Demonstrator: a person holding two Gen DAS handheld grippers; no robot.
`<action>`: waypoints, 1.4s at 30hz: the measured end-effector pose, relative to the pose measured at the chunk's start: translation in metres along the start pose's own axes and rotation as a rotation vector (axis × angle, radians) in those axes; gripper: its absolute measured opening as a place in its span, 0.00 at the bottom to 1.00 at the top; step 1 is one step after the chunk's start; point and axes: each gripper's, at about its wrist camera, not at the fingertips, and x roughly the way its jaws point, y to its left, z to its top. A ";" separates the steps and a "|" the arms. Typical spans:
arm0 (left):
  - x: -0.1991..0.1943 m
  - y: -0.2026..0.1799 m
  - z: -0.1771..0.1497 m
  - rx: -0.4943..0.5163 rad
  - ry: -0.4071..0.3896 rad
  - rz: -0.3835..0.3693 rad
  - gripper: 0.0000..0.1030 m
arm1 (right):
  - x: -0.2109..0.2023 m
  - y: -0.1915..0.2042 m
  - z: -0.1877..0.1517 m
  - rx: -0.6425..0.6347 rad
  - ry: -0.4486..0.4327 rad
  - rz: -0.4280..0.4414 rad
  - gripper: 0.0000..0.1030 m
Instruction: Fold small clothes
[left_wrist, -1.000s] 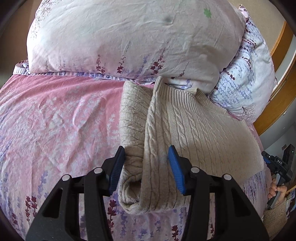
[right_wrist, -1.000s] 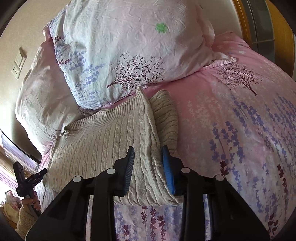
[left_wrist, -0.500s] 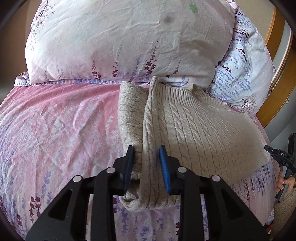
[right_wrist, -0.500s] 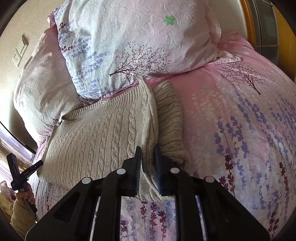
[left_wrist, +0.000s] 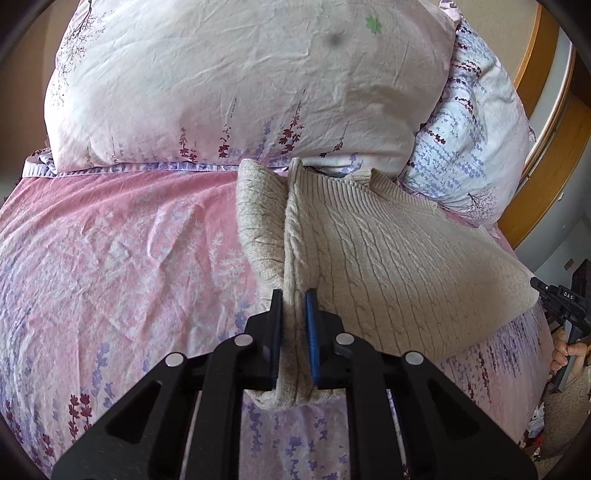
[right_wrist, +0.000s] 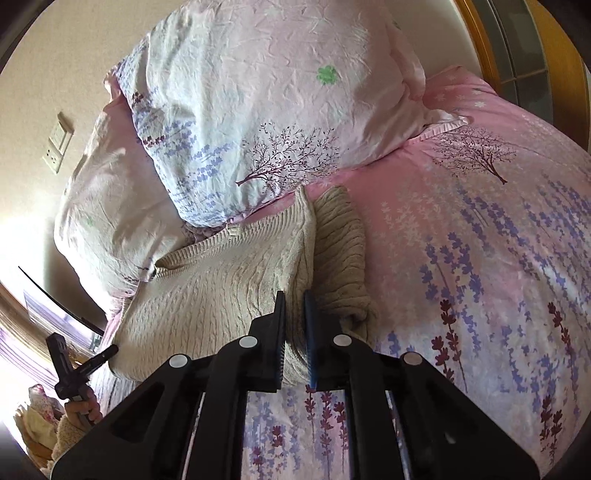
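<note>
- My left hand-held gripper (left_wrist: 294, 334) has just been closing and now pinches a raised fold of the beige cable-knit sweater (left_wrist: 388, 266) between its pads.
- The sweater lies on the pink floral bed (left_wrist: 110, 258), its neckline at 12 o'clock touching the white floral pillow (left_wrist: 240, 85); a folded sleeve sits at 10 o'clock of my grip.
- My right hand-held gripper (right_wrist: 294, 336) has also just been closing and clamps the sweater (right_wrist: 221, 295) ridge near the hem.
- At 8 o'clock in the right wrist view, a hand (right_wrist: 83, 406) holds a black handle.
</note>
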 end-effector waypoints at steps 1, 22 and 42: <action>-0.001 0.001 -0.002 0.002 0.002 -0.005 0.11 | 0.001 -0.002 -0.002 0.004 0.006 -0.014 0.09; -0.011 -0.045 0.004 0.084 -0.095 0.005 0.51 | 0.032 0.037 -0.003 -0.146 0.037 -0.089 0.32; 0.004 -0.006 0.016 -0.145 -0.016 -0.013 0.67 | 0.067 0.073 -0.006 -0.236 0.080 -0.278 0.74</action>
